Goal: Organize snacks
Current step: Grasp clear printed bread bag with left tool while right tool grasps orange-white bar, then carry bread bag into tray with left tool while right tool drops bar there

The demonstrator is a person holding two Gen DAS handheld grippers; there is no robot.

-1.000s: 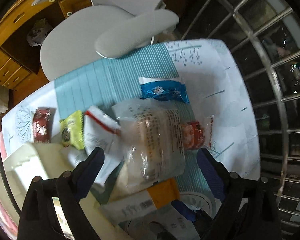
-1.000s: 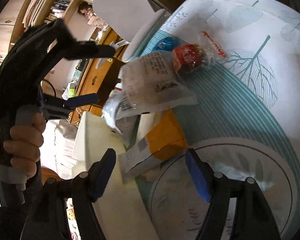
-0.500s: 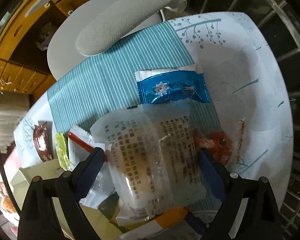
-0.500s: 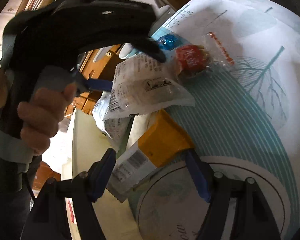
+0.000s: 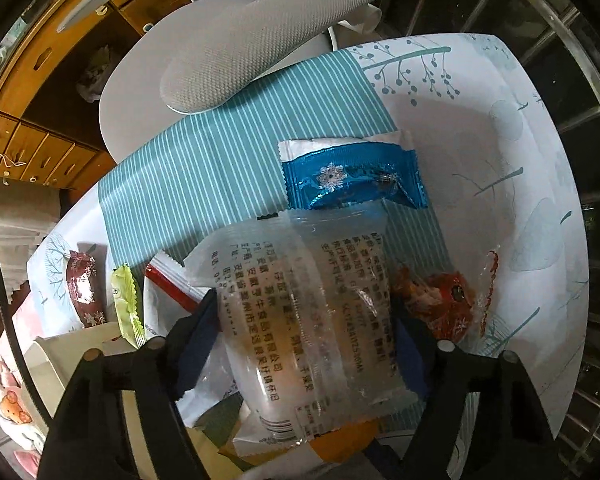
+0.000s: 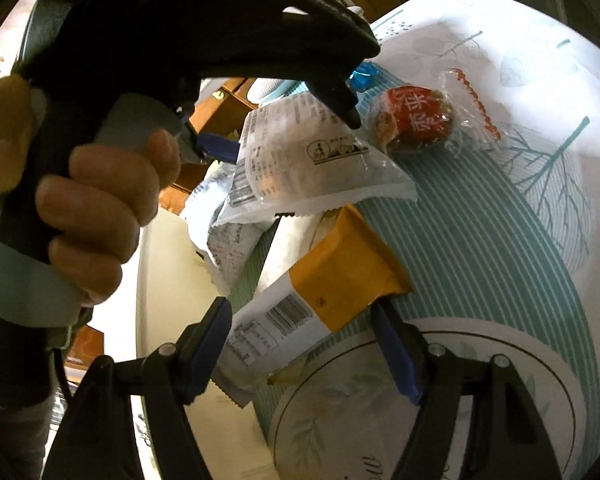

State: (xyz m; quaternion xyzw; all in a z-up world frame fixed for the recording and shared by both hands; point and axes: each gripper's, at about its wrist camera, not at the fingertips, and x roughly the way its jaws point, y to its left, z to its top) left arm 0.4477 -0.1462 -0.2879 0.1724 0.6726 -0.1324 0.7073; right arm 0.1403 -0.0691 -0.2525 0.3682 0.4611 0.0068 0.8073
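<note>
Fisheye bending strong in both wrist views; black vignette rings every corner. Left wrist view: light falls from above, tablecloth (image 5: 228, 176) evenly lit beyond the left gripper (image 5: 304, 336), soft shadows under the packets. Clear wrapper (image 5: 300, 320) between the fingers shows milky glare, print slightly soft. Window bars far right sit dark. Right wrist view: cloth (image 6: 540, 80) ahead of the right gripper (image 6: 300, 344) blown out white. The hand (image 6: 96, 208) at left is close, warm-tinted, blurred. Near fingers fall in shadow.
</note>
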